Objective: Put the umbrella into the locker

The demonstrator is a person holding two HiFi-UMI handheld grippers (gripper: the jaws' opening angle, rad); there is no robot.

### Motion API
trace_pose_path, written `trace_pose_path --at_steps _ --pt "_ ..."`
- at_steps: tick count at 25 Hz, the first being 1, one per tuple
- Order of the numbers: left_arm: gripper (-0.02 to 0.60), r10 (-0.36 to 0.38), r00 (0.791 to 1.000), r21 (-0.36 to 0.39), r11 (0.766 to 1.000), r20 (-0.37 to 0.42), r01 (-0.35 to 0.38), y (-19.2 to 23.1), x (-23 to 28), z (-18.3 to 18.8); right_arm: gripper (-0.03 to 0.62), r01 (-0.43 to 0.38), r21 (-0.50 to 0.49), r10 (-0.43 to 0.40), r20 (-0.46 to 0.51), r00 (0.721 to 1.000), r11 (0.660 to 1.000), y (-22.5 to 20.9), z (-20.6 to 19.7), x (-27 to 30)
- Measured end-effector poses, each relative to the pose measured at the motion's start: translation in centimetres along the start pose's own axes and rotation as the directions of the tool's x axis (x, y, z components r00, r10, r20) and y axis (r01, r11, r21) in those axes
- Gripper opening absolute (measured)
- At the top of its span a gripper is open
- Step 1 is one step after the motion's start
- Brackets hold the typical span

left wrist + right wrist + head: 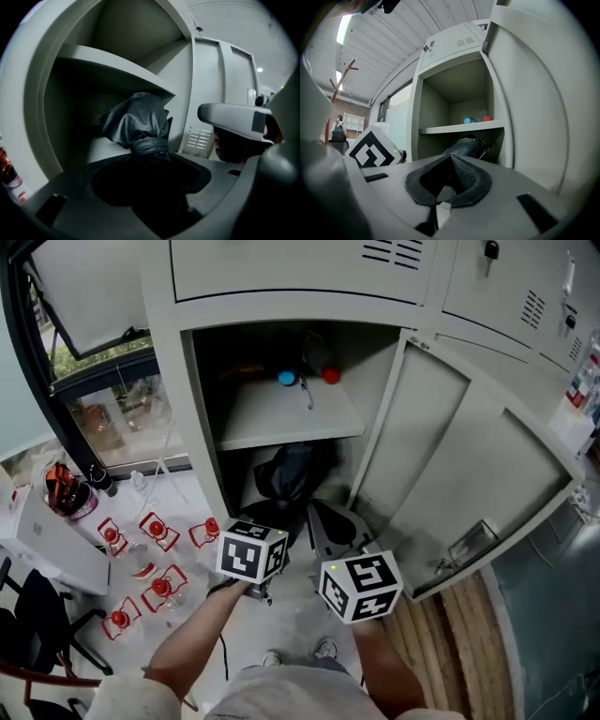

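Observation:
The grey locker (187, 409) stands open. A folded black umbrella (286, 474) lies with its bundled end in the lower compartment, under the shelf (281, 418). My left gripper (270, 523) is shut on the umbrella's near end. In the left gripper view the umbrella (136, 124) runs out from between the jaws (152, 187) into the compartment. My right gripper (330, 526) is beside it to the right, its jaws together with nothing between them. In the right gripper view the gripper (445, 183) points at the locker, with the umbrella (466, 146) beyond it.
A blue thing (286, 378) and a red thing (330, 375) rest on the shelf. The locker door (469, 474) swings open at the right. Several red-capped items (155, 563) lie on the floor at the left, near a black chair (37, 615).

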State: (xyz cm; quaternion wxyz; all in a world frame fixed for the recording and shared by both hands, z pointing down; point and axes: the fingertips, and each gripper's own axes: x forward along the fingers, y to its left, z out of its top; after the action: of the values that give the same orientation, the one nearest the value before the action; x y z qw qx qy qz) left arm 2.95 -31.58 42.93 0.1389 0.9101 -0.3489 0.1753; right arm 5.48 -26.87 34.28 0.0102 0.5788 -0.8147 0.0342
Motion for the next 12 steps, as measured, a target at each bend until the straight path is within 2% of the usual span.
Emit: trace_pose_path --at_steps 5,12 --pt "0.255 0.053 0.998 0.021 0.998 -0.031 -0.052 0.5 1.8 0.7 0.003 -0.047 -0.003 0.047 0.005 0.999 0.999 -1.6 0.4 0.6" --pt "0.255 0.122 0.991 0.114 0.987 -0.055 -0.115 1.4 3.8 2.5 0.003 -0.094 0.003 0.094 0.0 0.996 0.996 -3.0 0.1 1.6"
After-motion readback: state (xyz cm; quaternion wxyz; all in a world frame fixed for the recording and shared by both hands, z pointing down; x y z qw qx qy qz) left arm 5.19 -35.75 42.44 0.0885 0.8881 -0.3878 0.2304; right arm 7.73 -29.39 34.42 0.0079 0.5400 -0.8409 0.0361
